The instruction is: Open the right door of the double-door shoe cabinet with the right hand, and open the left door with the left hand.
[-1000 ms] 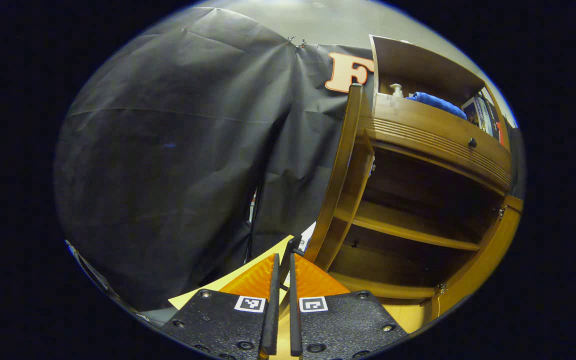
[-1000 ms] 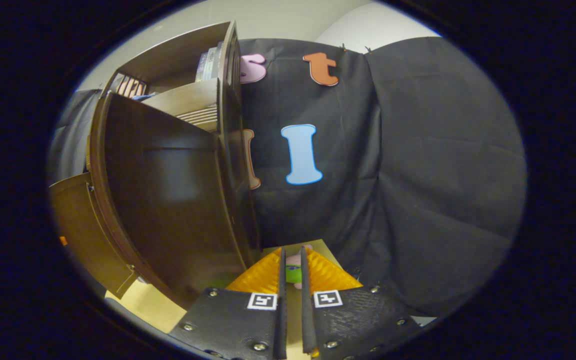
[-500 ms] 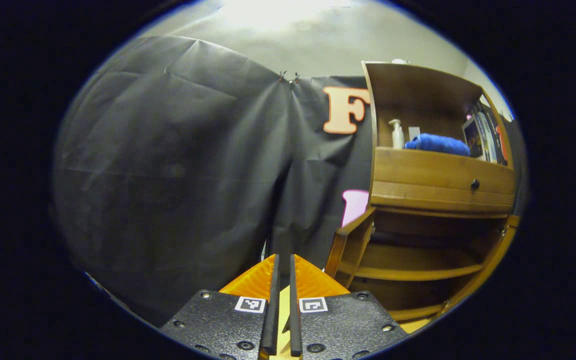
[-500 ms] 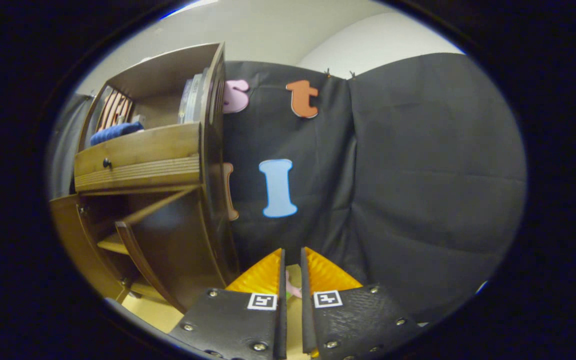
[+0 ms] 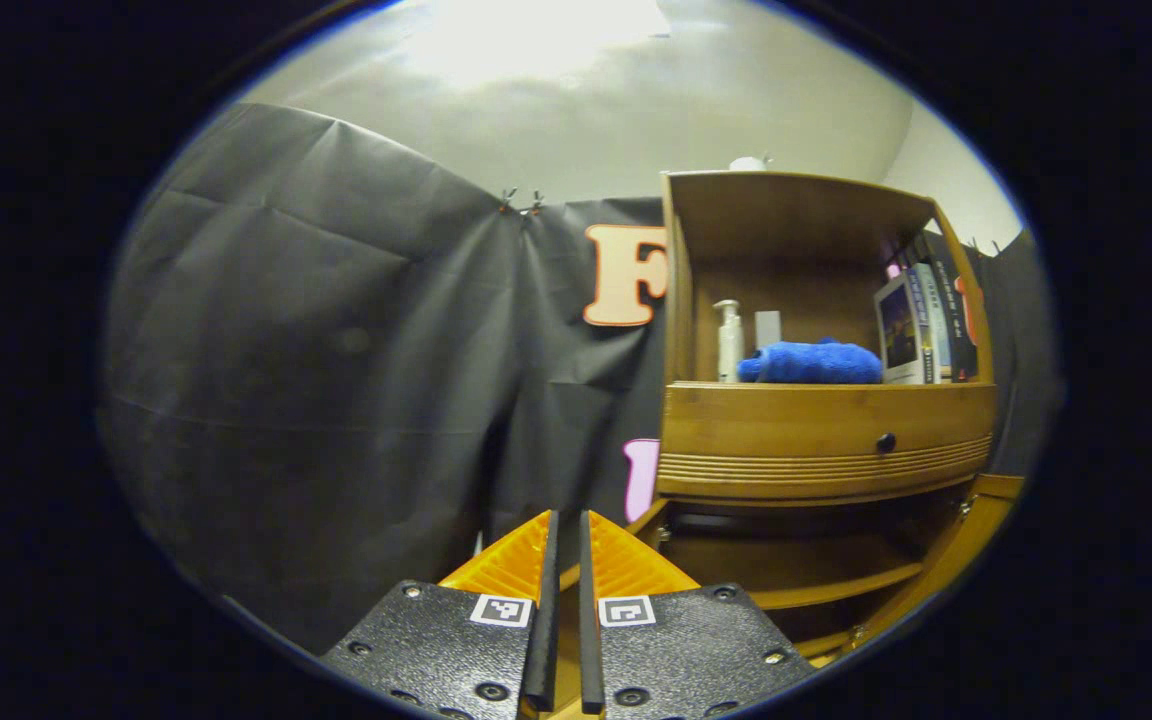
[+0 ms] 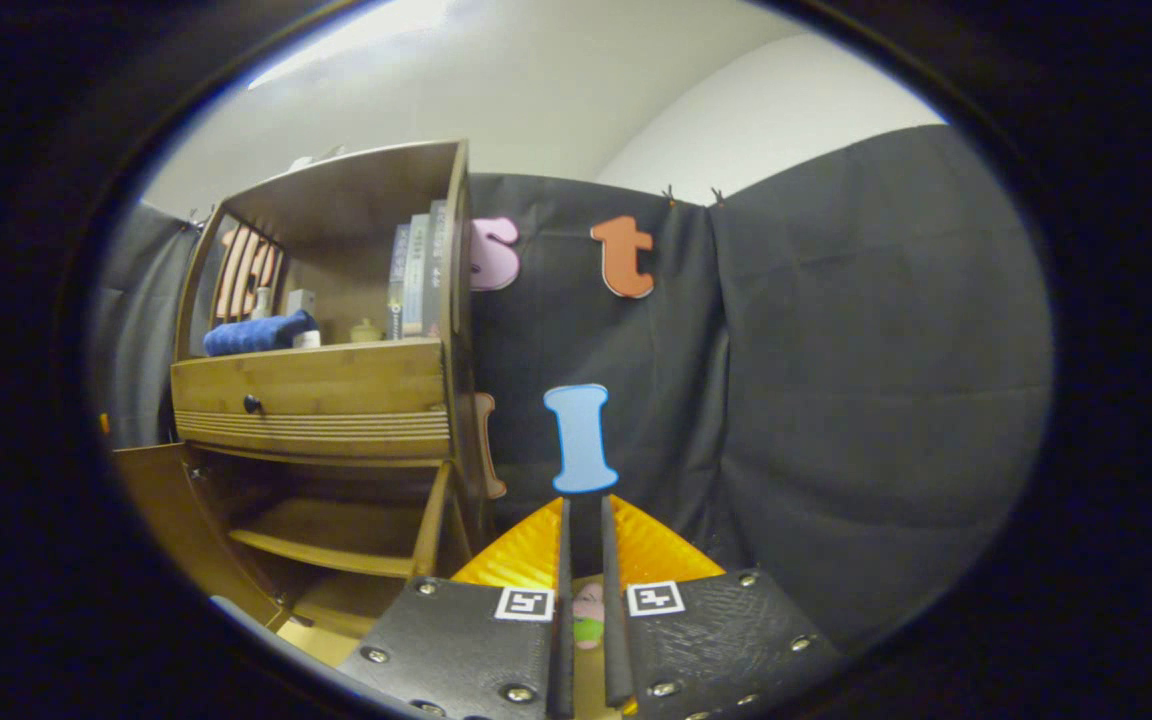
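Left gripper view: left gripper (image 5: 562, 610) clenched on nothing, clear of cabinet (image 5: 826, 440) at far right; both doors stood open. Right gripper (image 6: 586, 610) likewise clenched, empty, with cabinet (image 6: 316, 400) at its left, right door (image 6: 433, 520) swung out edge-on.

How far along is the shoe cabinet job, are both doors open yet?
Both doors look open: the left door and right door stand swung out, baring the inner shelf. The left gripper and right gripper hold nothing, fingers nearly together. Nothing seems left.
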Demonstrator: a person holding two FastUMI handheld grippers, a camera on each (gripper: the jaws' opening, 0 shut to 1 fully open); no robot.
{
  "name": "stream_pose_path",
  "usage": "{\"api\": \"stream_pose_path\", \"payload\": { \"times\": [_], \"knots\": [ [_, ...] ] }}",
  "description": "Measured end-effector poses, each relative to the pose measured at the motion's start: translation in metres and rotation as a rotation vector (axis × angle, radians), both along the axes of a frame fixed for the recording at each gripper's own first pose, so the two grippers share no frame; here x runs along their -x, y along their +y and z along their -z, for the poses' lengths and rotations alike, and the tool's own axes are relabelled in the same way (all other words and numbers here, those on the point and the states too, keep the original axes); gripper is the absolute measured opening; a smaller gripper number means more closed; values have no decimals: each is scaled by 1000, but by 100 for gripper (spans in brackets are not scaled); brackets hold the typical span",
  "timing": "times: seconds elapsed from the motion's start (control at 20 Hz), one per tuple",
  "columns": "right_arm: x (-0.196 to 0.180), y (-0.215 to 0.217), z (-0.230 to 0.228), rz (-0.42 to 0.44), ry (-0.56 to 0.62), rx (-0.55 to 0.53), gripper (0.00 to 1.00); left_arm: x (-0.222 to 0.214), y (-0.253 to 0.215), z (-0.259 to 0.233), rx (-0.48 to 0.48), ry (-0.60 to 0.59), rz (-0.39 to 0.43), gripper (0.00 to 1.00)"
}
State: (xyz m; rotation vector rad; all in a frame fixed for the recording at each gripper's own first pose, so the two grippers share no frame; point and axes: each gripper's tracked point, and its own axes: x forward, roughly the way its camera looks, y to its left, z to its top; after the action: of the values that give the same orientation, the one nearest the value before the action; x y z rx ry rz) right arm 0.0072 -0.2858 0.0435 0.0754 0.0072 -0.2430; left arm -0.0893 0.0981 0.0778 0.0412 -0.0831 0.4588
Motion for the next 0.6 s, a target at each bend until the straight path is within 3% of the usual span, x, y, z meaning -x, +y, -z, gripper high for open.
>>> {"api": "stream_pose_path", "payload": {
  "times": [0.05,0.2,0.25,0.3,0.6],
  "knots": [
    [0,10,-6,-21,-11,2,12,-9,-15,4,4,7,37,11],
    [-3,45,-26,-105,-56,-22,12,-36,-60,18,13,31,148,10],
    [-4,52,-30,-120,-64,-19,12,-42,-73,21,16,36,182,19],
    [-4,61,-33,-136,-72,-21,12,-50,-87,22,23,35,213,10],
    [-12,145,-27,-316,-65,-66,12,-71,-151,41,54,48,376,10]
  ]
}}
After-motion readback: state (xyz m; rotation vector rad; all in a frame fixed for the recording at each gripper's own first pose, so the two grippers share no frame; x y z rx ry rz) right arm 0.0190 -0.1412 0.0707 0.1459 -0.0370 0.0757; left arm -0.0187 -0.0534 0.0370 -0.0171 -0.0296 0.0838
